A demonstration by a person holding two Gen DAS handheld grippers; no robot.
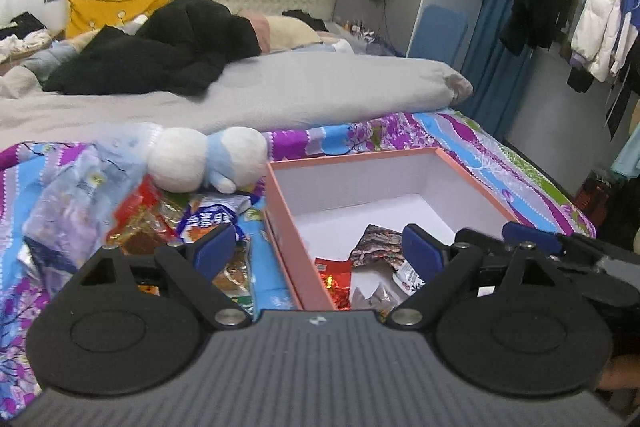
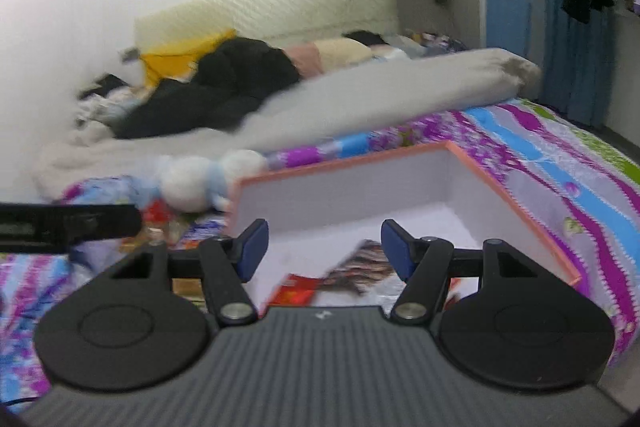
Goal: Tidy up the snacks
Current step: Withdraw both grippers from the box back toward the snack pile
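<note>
Orange box with snack packets, left gripper and right gripper spread apart, empty

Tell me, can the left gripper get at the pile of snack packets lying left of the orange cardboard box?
Probably yes: the left gripper is open and holds nothing, and the pile of snack packets lies uncovered below it.

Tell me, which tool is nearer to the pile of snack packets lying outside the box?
Left. The left tool straddles the box wall, one finger over the pile of snack packets. The right tool is over the box interior, farther from the pile.
</note>
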